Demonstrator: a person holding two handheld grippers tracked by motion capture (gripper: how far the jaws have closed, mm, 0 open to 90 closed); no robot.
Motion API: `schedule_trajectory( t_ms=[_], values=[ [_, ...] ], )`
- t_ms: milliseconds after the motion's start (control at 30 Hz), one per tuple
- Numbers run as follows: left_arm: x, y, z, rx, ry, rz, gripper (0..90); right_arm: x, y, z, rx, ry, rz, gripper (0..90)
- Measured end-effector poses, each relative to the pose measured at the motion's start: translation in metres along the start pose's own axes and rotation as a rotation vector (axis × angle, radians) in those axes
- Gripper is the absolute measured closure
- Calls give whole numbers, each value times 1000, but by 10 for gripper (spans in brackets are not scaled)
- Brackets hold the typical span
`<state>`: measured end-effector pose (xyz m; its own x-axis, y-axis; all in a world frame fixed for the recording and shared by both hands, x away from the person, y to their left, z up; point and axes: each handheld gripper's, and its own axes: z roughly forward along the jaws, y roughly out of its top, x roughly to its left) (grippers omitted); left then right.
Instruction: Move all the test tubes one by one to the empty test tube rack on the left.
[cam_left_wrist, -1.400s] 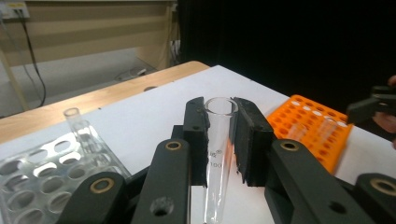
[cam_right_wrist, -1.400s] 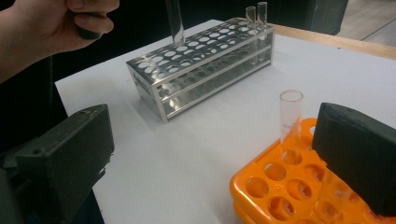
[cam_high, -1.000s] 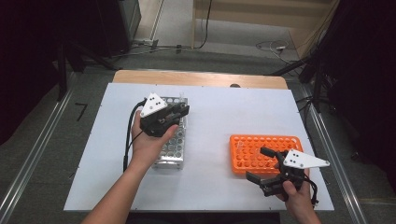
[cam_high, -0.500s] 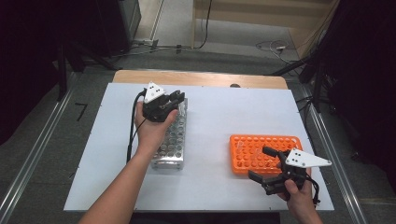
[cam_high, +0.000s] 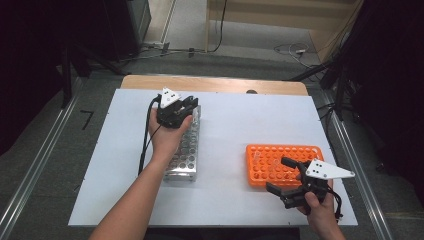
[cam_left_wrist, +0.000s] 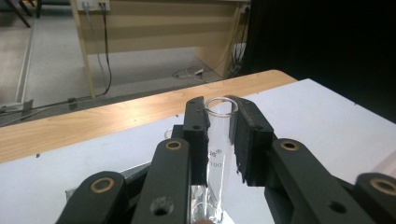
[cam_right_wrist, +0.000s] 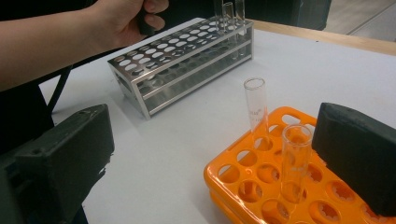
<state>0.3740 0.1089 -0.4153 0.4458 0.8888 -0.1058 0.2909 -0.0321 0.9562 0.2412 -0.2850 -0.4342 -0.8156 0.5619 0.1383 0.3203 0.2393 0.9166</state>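
left tool (cam_left_wrist: 219, 140): clamped on glass tube (cam_left_wrist: 218, 154) at metal rack (cam_high: 187, 145) far end | right tool (cam_high: 286, 181): apart, idle by orange rack (cam_high: 280, 152) | progress: two tubes (cam_right_wrist: 256, 109) in orange rack; more left

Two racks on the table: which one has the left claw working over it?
The metal test-tube rack. The left claw is shut on a glass test tube at its far end; the orange rack sits by the right claw, apart.

floor (cam_high: 250, 40): grey, cables trailing | far side: pale wooden desk (cam_left_wrist: 154, 23) | worktop (cam_high: 235, 125): white sheet over wood | sides: black curtains (cam_high: 390, 75), metal rails (cam_high: 30, 175)
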Motion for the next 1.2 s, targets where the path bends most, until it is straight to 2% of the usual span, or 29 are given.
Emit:
schedule_trajectory(
  t_ms=[167, 333, 667, 833, 1000, 1200],
  values=[
    [0, -4, 1, 13, 15, 15, 763, 0, 0, 0, 2, -3, -5, 0],
    [2, -9, 2, 32, 18, 9, 763, -1, -1, 0, 3, -5, -3, 0],
    [1, -13, 5, 94, 4, -3, 762, 0, -1, 1, 11, -10, -11, 0],
    [1, -15, 6, 135, 14, -3, 760, 0, -1, 1, 10, -9, -12, 0],
    [-1, -16, 8, 167, 19, 27, 759, 0, -1, 1, 12, -11, -12, 0],
    [3, -16, 7, 180, -2, -7, 746, -1, -2, 1, 14, -15, -9, 0]
  ],
)
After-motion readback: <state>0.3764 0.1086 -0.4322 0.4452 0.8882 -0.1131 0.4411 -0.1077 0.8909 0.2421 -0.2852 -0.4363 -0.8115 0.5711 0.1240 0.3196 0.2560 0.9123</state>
